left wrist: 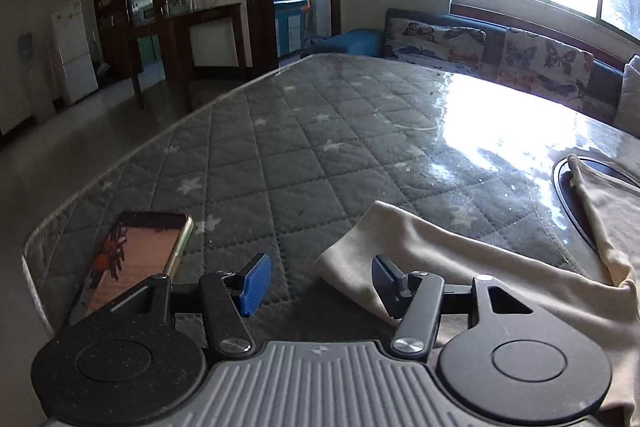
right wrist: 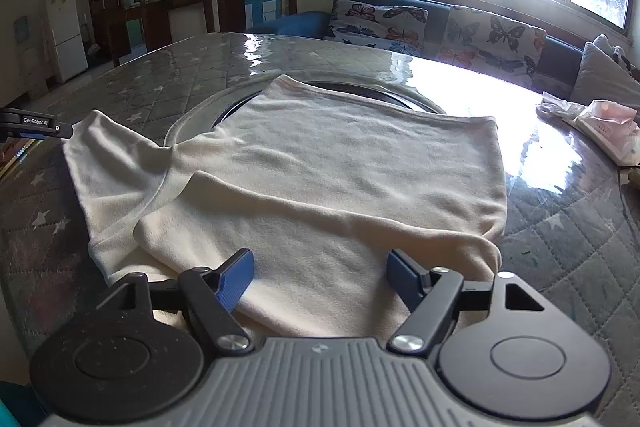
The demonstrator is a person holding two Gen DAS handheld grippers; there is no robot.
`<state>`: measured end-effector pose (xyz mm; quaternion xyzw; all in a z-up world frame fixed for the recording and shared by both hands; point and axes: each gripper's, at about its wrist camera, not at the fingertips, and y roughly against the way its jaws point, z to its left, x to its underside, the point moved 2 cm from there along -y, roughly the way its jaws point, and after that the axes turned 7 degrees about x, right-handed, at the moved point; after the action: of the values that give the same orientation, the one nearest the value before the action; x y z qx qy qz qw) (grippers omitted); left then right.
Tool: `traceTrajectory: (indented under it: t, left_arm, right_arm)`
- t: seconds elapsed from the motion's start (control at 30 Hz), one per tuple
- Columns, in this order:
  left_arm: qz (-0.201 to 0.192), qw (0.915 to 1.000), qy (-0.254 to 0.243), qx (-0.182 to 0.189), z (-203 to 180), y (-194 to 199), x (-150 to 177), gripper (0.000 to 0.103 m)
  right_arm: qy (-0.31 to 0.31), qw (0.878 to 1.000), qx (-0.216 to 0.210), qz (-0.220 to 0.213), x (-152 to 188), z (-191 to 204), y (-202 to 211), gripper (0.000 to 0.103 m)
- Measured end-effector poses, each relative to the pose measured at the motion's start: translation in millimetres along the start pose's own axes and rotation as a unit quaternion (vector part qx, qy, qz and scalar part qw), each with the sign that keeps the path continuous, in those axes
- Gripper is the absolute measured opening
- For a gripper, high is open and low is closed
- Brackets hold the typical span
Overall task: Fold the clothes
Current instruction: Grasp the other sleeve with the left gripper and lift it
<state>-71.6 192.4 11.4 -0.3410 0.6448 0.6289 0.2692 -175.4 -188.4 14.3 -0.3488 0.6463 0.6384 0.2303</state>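
A cream shirt (right wrist: 340,163) lies spread on the quilted grey table cover (right wrist: 560,227), one sleeve folded across its near side. My right gripper (right wrist: 320,281) hovers open over the shirt's near edge, blue pads apart with nothing between them. In the left wrist view the other sleeve (left wrist: 400,247) stretches out to the left. My left gripper (left wrist: 320,283) stands open at that sleeve's cuff, its right pad (left wrist: 386,281) over the cloth, its left pad over the cover. The left gripper's body (right wrist: 32,127) shows at the left edge of the right wrist view.
A phone (left wrist: 136,259) with a lit screen lies near the table's left front corner. A dark round inset (left wrist: 572,195) sits partly under the shirt. Tissue packs (right wrist: 600,127) lie at the right. A butterfly-print sofa (right wrist: 440,27) runs behind the table under a bright window.
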Motion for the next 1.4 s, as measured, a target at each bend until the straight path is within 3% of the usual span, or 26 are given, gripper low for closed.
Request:
traceTrajectory:
  t: [0.13,0.2,0.27,0.43,0.63,0.83,1.07,1.27,1.4]
  left_arm:
    - [0.006,0.9998,0.02,-0.004,5,-5,2,0.039]
    - [0.004,0.9997,0.023,0.003,5,-6,0,0.02]
    - [0.0,0.9995,0.03,0.002,5,-5,-2,0.012]
    - [-0.024,0.9985,0.038,0.032,-3,13,-12,0.006]
    - [-0.061,0.9892,-0.003,0.133,-53,51,-32,0.006]
    - [-0.079,0.9645,-0.071,0.242,-132,79,-40,0.006]
    - [-0.058,0.9262,-0.119,0.353,-221,96,-32,0.006]
    - [-0.021,0.8977,-0.156,0.412,-283,101,-5,0.006]
    - [0.0,0.8897,-0.185,0.417,-310,97,15,0.007]
  right_arm:
    - [0.0,1.0,-0.001,0.001,-1,0,0,0.077]
    - [0.0,1.0,-0.001,0.0,-1,0,0,0.077]
    - [-0.001,1.0,0.0,-0.001,-1,0,0,0.077]
    - [-0.005,1.0,-0.002,-0.012,-2,-2,6,0.077]
    - [-0.012,0.999,-0.002,-0.032,-4,-8,20,0.077]
    - [-0.028,0.998,0.006,-0.05,0,-21,37,0.077]
    - [-0.057,0.996,0.025,-0.06,13,-44,53,0.077]
    - [-0.082,0.994,0.043,-0.053,29,-65,60,0.076]
    - [-0.095,0.993,0.053,-0.049,35,-74,63,0.076]
